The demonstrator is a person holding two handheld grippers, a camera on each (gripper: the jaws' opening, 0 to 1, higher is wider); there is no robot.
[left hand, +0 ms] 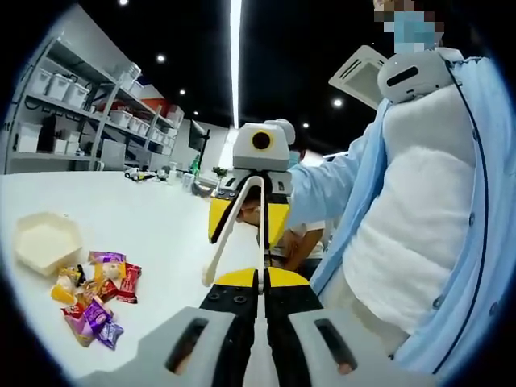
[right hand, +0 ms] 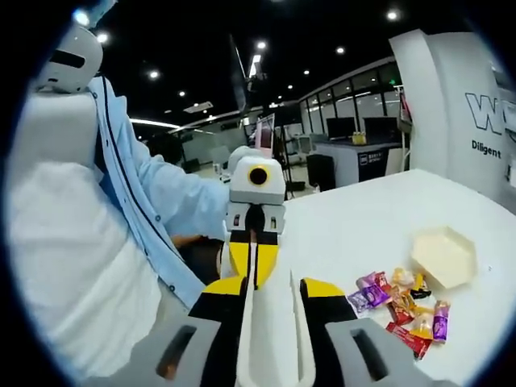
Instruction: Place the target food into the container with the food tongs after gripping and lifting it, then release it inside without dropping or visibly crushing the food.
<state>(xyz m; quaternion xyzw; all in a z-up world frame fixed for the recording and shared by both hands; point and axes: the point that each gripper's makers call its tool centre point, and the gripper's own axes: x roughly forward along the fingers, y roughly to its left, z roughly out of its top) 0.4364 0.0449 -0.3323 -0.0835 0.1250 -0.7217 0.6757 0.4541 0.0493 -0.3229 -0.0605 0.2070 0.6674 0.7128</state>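
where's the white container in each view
Left gripper view: the white container sits at the left edge on the white table, just above the pile of wrapped candies.
Right gripper view: it sits at the right, just above and right of the same candies.
Shared landmark: the candy pile beside it.

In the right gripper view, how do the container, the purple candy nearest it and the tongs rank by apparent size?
1. Tongs, though nearness to the camera enlarges them.
2. Container.
3. Purple candy.
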